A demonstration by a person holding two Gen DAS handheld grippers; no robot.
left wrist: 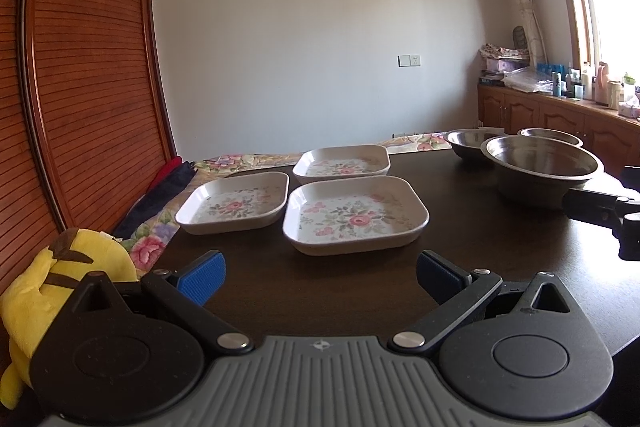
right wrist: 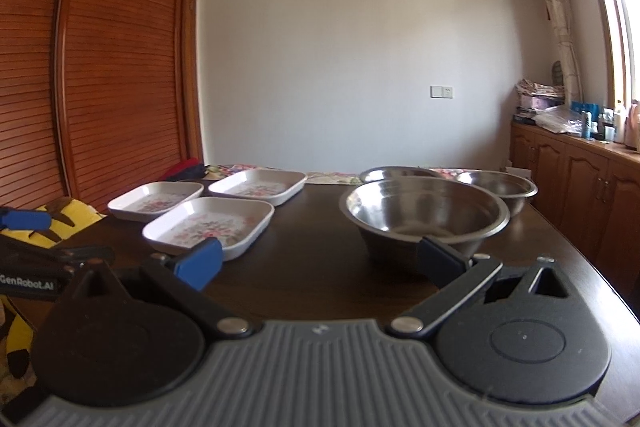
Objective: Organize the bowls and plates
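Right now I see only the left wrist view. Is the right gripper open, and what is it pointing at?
Observer: Open. The right gripper has its jaws wide apart and holds nothing.
Operator: What is ahead of it?
Observer: The near bowl. The gripper's right finger overlaps the bowl's base in the picture, but I cannot tell whether they touch.
Operator: I see only the rim of the far right bowl. How does it stand?
Observer: The right bowl is upright and empty, behind the near bowl.
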